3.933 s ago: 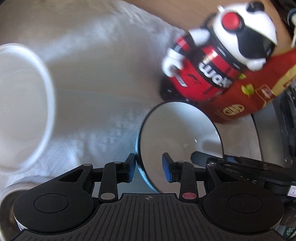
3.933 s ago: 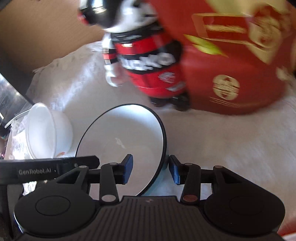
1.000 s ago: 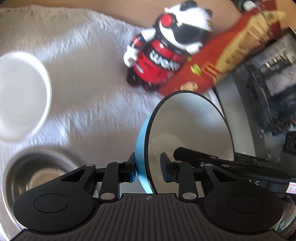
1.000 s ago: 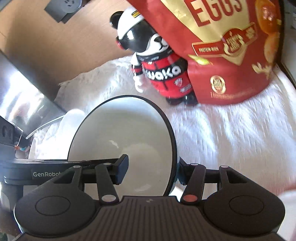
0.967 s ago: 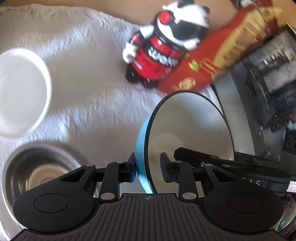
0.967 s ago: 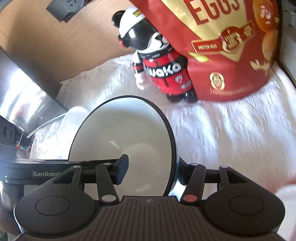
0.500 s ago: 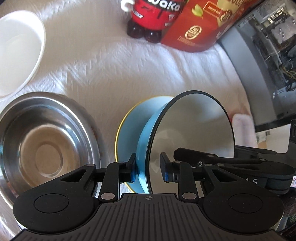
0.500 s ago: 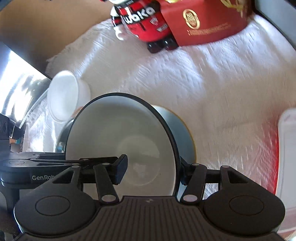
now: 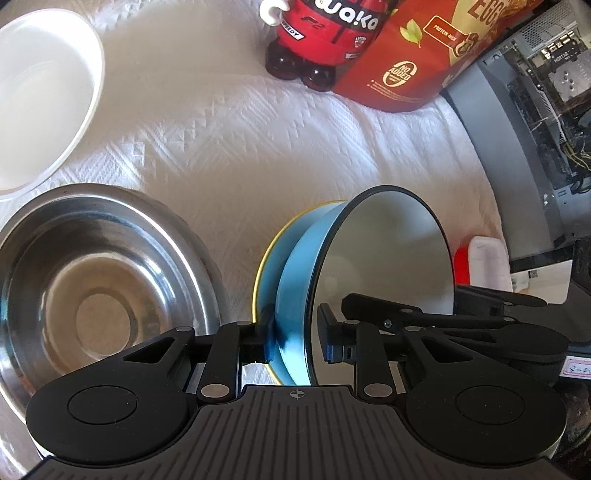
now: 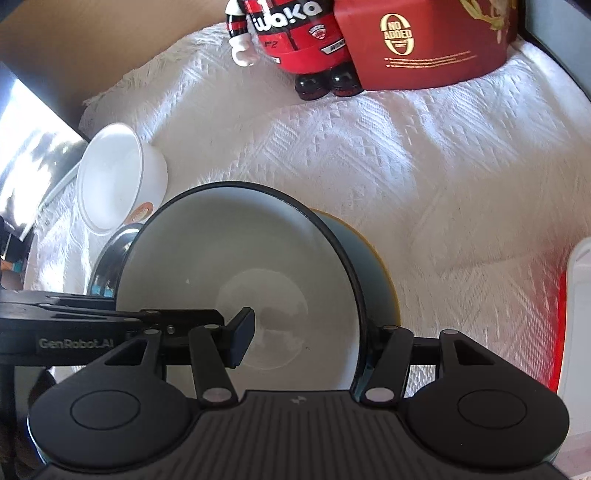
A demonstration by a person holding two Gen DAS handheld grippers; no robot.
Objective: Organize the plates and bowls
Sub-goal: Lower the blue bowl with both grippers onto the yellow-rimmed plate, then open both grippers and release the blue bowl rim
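Observation:
A blue bowl with a white inside and black rim point(image 9: 384, 266) point(image 10: 240, 280) is held between both grippers. It sits on or just over a yellow-rimmed plate point(image 9: 266, 251) point(image 10: 384, 273); contact is hidden. My left gripper point(image 9: 295, 338) has its fingers on either side of the bowl's wall. My right gripper point(image 10: 308, 339) straddles the opposite wall, its jaws spread wide. A steel bowl point(image 9: 99, 280) point(image 10: 107, 258) stands at the left. A white bowl point(image 9: 40, 88) point(image 10: 118, 181) lies beyond it.
A red and black bear figure point(image 9: 325, 33) point(image 10: 291, 40) and a red egg bag point(image 9: 424, 55) point(image 10: 424, 40) stand at the back of the white cloth point(image 9: 258, 147). A white and red container point(image 9: 484, 266) point(image 10: 580, 325) is at the right. A computer case point(image 9: 535, 110) is far right.
Both grippers have carried the blue bowl from up near the bear figure down over the yellow-rimmed plate. The right gripper's jaws have spread wider in the last half second.

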